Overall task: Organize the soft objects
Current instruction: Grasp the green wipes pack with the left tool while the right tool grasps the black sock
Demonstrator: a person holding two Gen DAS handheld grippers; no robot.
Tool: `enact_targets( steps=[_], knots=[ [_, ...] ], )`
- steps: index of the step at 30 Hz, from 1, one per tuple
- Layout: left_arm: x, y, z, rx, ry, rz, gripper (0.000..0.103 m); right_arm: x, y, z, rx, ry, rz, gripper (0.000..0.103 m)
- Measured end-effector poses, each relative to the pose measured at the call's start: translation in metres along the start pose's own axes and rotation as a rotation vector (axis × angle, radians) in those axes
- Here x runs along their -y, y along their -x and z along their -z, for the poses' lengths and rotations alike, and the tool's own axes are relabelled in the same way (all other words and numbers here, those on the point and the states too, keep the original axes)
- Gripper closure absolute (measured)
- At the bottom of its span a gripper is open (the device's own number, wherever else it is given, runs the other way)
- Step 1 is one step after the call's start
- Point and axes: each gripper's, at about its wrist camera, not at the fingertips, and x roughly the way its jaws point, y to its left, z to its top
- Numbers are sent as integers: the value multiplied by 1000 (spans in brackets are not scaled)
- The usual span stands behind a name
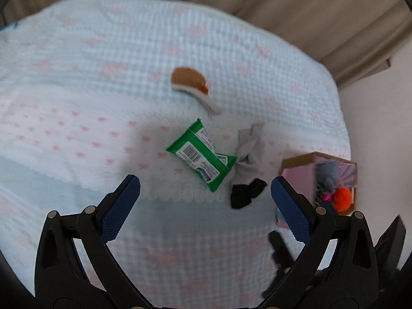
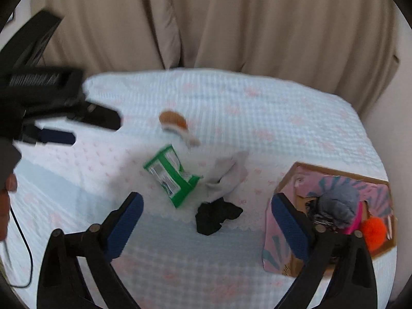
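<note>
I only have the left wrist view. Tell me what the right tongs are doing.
Observer: The right tongs are open and hold nothing; the black cloth lies just ahead of them.
Operator: Describe the box's shape.
Observer: The box looks six-sided, and its top is open.
Operator: Report anything at the far left.
Observer: A black cable shows at the left edge, over the bedspread.

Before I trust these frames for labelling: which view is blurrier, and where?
Right wrist: more blurred, the left gripper and the wipes pack smeared. Left wrist: sharper, the barcode on the pack shows, edges soft; both bow the bed.
</note>
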Motion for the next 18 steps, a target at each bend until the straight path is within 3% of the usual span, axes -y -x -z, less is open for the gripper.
enact_targets(
  steps=[4,9,11,14,18],
  knots=[
    [-2,-57,-5,-51,29,9,7,-1,-52,17,-49,61,21,18],
    [-2,-113,-5,-89,53,-2,12,7,-96,32,-79,35,33,20],
    [-2,-132,-4,-100,63,0,13,9,-111,37,-94,24,27,28],
    [-3,-151,-5,-116,66,-5,23,11,-132,45,-123,11,12,34],
    [-1,-159,-10,-87,44,-23,23,13,-150,51,-145,-12,0,39]
  ],
)
